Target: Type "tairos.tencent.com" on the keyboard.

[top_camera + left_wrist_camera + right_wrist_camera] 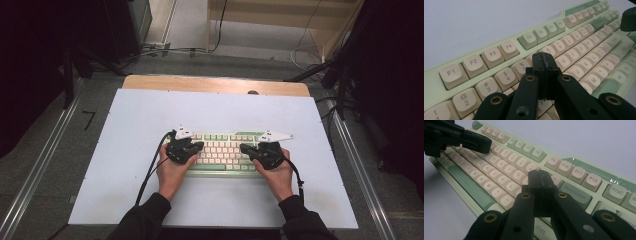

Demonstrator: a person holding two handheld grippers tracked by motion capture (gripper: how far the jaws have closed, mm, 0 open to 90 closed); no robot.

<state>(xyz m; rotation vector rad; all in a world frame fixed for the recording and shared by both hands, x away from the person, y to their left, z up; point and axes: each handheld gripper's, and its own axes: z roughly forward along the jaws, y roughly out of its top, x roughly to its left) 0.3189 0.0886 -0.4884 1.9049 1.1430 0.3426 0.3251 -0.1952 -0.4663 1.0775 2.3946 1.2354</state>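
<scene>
Keyboard (pixel 222 152) mid-mat (pixel 125 150), close to the near edge. Left gripper (pixel 545 65) and right gripper (pixel 540 180) both clenched empty, poised over the keys. Best pressed one key at a time, tips straight down, lightly, without clipping neighbouring caps.

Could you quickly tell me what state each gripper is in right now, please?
Left gripper: shut, holding nothing, tips over the keyboard number row.
Right gripper: shut, holding nothing, tips over the keys left of Backspace.
</scene>
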